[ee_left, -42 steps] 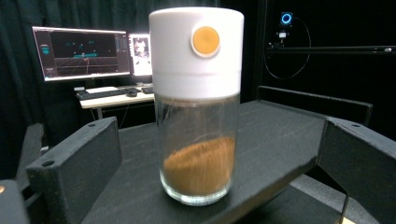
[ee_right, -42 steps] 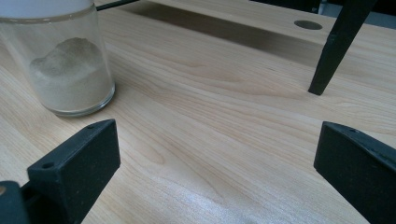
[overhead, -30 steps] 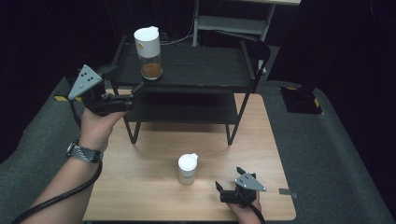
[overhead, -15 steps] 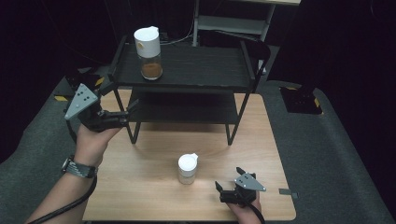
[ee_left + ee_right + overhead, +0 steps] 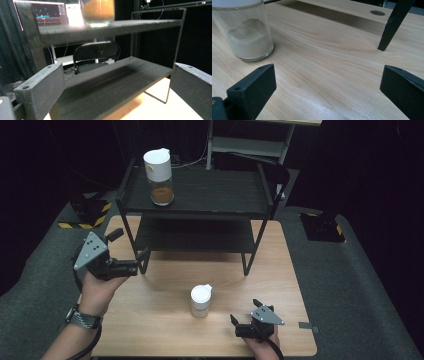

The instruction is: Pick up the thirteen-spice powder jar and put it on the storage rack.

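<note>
A glass jar of orange-brown powder with a white lid (image 5: 159, 177) stands on the top shelf of a black two-tier rack (image 5: 215, 195); its base shows blurred in the left gripper view (image 5: 98, 11). A second white-lidded jar of pale powder (image 5: 200, 301) stands on the wooden table (image 5: 160, 320). My left gripper (image 5: 130, 247) is open and empty at the rack's front left leg, facing the lower shelf (image 5: 117, 82). My right gripper (image 5: 244, 312) rests open near the table's front edge, and the pale jar (image 5: 247, 32) lies ahead to its left, outside the jaws.
The rack's front right leg (image 5: 393, 25) stands on the table ahead of the right gripper (image 5: 329, 87). A black folding chair (image 5: 96, 56) sits behind the rack. Grey floor mats (image 5: 360, 285) surround the table. Bare wood lies between the rack and the pale jar.
My left gripper has dropped from the height of the top shelf down to the rack's front left leg, nearer the person. The right gripper and both jars have stayed still.
</note>
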Available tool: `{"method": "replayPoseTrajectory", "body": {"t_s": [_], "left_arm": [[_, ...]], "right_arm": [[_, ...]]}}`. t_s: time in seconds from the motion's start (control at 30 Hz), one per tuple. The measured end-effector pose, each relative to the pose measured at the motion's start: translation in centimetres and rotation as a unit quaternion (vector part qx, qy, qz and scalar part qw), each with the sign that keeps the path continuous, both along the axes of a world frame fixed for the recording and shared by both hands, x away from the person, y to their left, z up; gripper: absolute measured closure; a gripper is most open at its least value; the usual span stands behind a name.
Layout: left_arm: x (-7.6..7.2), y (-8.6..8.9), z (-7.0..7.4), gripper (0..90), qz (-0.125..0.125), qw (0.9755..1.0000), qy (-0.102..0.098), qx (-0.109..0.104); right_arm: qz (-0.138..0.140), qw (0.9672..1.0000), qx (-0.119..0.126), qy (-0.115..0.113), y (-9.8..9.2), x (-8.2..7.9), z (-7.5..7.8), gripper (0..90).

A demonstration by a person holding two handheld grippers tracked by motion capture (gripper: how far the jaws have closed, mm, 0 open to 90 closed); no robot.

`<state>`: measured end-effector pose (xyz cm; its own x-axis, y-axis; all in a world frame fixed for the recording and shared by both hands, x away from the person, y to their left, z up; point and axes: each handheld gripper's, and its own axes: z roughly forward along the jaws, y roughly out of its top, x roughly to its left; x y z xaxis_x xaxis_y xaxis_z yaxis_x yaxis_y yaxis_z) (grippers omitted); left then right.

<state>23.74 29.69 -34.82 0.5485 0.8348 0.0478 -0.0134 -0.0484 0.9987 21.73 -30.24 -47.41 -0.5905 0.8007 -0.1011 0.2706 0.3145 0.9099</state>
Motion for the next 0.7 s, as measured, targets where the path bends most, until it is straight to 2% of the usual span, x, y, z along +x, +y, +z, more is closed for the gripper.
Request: {"method": "replayPoseTrajectory", "body": {"t_s": [0.2,0.27,0.37,0.43,0.53,0.7], "left_arm": [[-0.5,-0.4,-2.0,0.4,0.001,0.9998,0.012,0.016],[-0.7,-0.6,-2.9,0.3,0.001,0.9993,0.021,0.032],[-0.9,-0.7,-3.4,0.3,0.000,0.9990,0.027,0.036],[-1.1,-0.7,-4.6,0.3,-0.001,0.9987,0.036,0.035],[-1.3,-0.7,-5.4,0.3,-0.002,0.9985,0.041,0.035],[-1.7,-0.6,-7.5,0.3,-0.002,0.9971,0.066,0.038]], "right_arm": [[0.000,1.0000,-0.001,0.000,0.0,0.0,0.0,0.0],[0.000,1.0000,-0.001,0.000,0.0,0.0,0.0,0.0],[0.000,1.0000,-0.001,0.000,0.0,0.0,0.0,0.0],[0.000,1.0000,-0.001,0.000,0.0,0.0,0.0,0.0],[0.000,1.0000,-0.001,0.000,0.0,0.0,0.0,0.0],[0.000,1.0000,-0.002,0.000,0.1,0.0,0.0,0.0]]}}
